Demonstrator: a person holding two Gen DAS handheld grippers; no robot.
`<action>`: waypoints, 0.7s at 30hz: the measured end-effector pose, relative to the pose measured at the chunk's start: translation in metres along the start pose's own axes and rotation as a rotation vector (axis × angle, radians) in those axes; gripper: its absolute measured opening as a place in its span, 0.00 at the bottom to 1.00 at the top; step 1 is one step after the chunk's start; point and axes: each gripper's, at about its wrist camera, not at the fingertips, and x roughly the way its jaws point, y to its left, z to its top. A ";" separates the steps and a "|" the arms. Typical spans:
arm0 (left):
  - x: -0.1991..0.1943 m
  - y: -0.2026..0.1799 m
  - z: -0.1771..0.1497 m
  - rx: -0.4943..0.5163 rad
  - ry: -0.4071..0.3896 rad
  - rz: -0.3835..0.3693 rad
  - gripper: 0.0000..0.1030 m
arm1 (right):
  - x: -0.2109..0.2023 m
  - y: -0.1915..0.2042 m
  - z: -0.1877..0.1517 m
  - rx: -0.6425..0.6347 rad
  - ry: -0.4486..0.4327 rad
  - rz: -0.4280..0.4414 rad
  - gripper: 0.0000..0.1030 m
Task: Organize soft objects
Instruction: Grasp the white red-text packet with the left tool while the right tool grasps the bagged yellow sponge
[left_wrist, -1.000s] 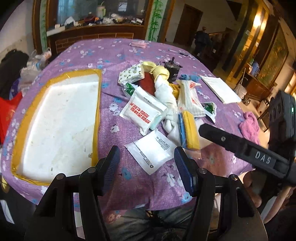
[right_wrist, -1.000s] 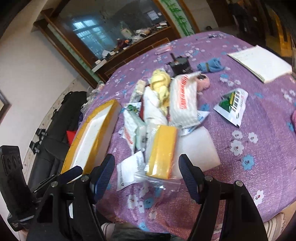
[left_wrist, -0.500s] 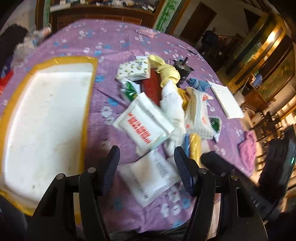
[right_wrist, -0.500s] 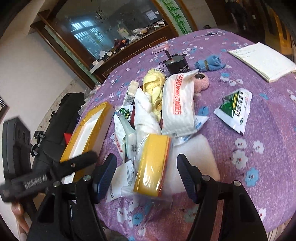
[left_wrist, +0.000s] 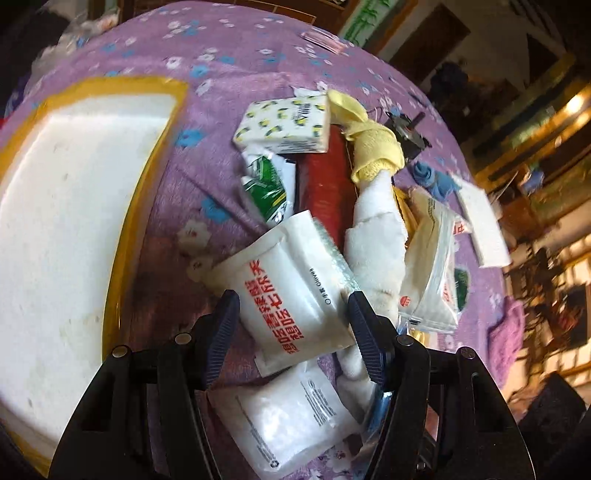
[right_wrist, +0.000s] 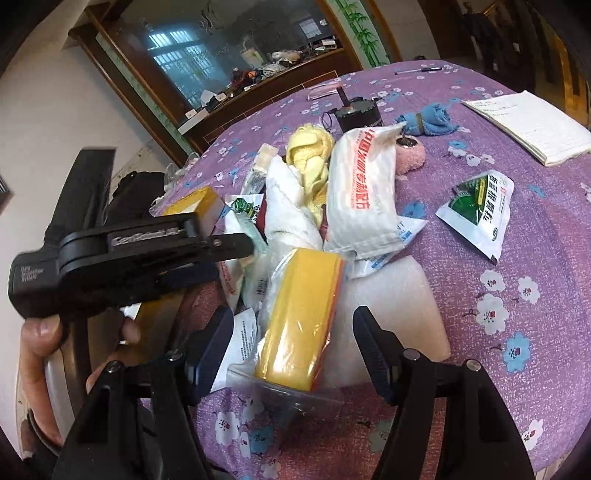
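A pile of soft things lies on the purple flowered tablecloth (left_wrist: 229, 48). My left gripper (left_wrist: 291, 325) is open and points steeply down, its fingers on either side of a white packet with red lettering (left_wrist: 288, 295) without pressing it. A smaller white sachet (left_wrist: 291, 417) lies just below. My right gripper (right_wrist: 291, 328) is open around a yellow sponge in a clear bag (right_wrist: 303, 317), pads apart from it. In the pile are a white towel (left_wrist: 376, 251), a yellow cloth (left_wrist: 369, 144) and a lemon-print tissue pack (left_wrist: 284, 125).
A white tray with a yellow rim (left_wrist: 114, 277) fills the left. In the right wrist view the left gripper's body (right_wrist: 129, 251) and a hand (right_wrist: 37, 332) cross the left side. A green sachet (right_wrist: 480, 210), notebook (right_wrist: 528, 125), blue cloth (right_wrist: 428, 122) and white foam sheet (right_wrist: 388, 295) lie right.
My left gripper has moved forward and down over the pile, from the small white sachet to the red-lettered packet, rolling as it went. The right gripper has hardly shifted; its jaws narrowed slightly.
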 end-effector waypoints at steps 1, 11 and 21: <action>-0.002 0.004 -0.002 -0.007 0.006 -0.017 0.57 | 0.000 -0.001 0.000 0.003 0.000 0.002 0.65; -0.020 0.004 -0.019 0.018 -0.028 0.051 0.55 | -0.003 0.003 -0.006 -0.012 0.007 -0.002 0.65; -0.013 0.006 -0.012 0.055 -0.009 0.141 0.36 | -0.007 0.002 -0.005 -0.006 0.001 -0.029 0.60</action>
